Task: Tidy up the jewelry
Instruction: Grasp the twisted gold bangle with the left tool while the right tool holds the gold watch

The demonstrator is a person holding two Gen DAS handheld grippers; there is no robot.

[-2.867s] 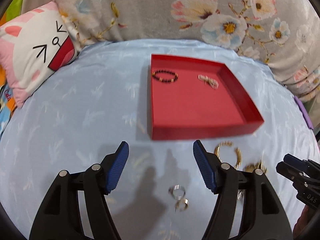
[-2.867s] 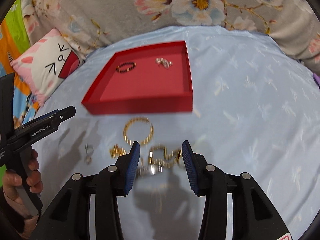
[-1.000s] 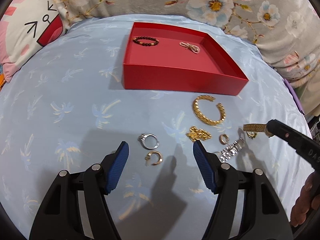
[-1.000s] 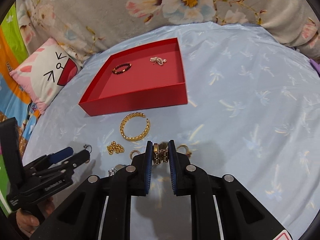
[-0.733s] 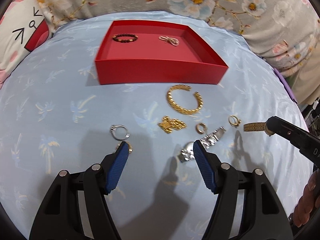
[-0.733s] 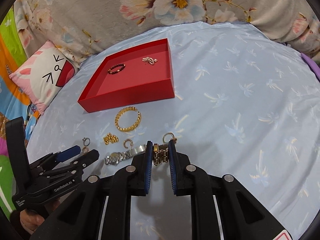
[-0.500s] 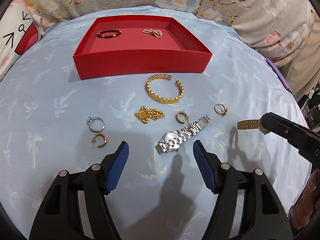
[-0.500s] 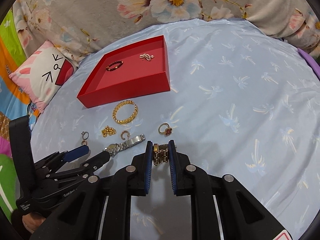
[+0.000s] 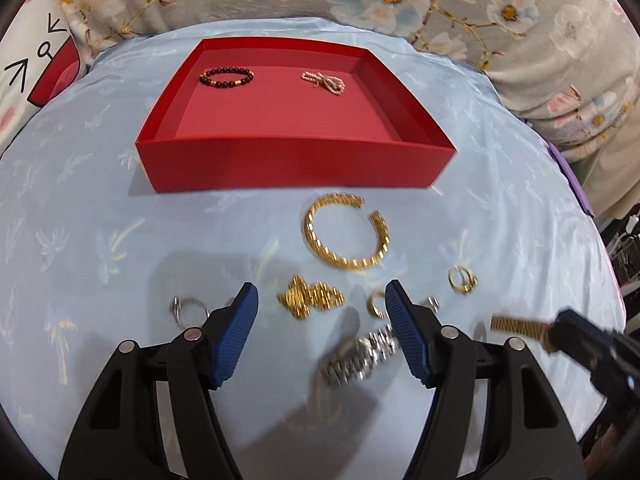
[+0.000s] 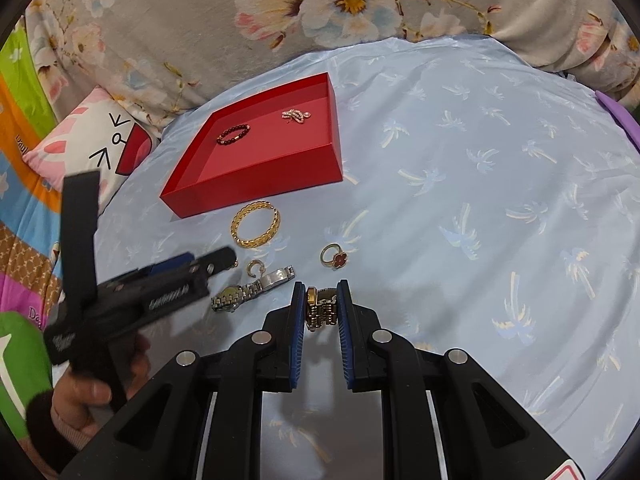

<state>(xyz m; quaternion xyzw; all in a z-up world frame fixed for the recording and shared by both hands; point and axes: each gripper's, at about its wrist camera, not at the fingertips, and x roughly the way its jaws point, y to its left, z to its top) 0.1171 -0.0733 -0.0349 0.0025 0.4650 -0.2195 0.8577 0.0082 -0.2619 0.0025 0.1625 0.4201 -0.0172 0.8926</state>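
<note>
— What's in the tray?

— The red tray [image 9: 296, 162] sits ahead of my left tongs [image 9: 320, 320], past the loose pieces. On its floor, at the far end: a dark beaded bracelet [image 9: 227, 77] to the left, a pale pearl piece [image 9: 323, 81] to the right, well apart.

— And your tongs?

— Left pair spread wide, holding nothing; between its tips on the blue cloth [image 9: 100, 208] lie a gold chain clump [image 9: 311, 298] and a silver watch [image 9: 362, 354], the open gold bangle [image 9: 346, 236] just beyond. Right tongs [image 10: 319, 307] are nearly closed, pinching a gold watch band [image 10: 320, 312] clear of the cloth.

— Anything unclear?

— Motion blur smears the watch and a silver ring [image 9: 188, 307] left of my left tip. A small gold hoop [image 9: 376, 305] is half hidden by the right tip. Further right, a gold ring [image 9: 462, 278]; the right-wrist view shows its red stone.
</note>
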